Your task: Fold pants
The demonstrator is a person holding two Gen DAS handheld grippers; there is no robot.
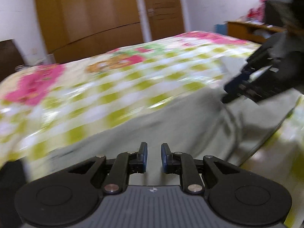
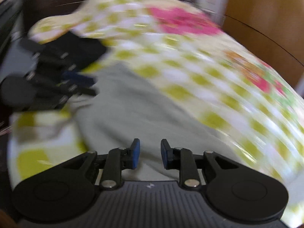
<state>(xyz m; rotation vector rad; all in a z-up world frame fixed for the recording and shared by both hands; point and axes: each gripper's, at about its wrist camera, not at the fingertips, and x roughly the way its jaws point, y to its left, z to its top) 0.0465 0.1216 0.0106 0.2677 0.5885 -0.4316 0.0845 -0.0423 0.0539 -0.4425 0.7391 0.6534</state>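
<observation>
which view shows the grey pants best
The right wrist view: the grey pants fill its centre on the flowered sheet, from the right tongs up toward the left tongs. The left wrist view is also blurred and shows them as a slanting band, partly behind its own tongs.

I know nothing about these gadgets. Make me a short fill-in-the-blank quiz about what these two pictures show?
1. The pants lying on the bed are pale ____.
2. The bedsheet has a check of white and yellow-green squares with big ____ flowers.
3. Between the pads of the left hand-held gripper there is ____.
4. Behind the bed stands a ____ wardrobe.

Missing words: grey; pink; nothing; brown
</observation>
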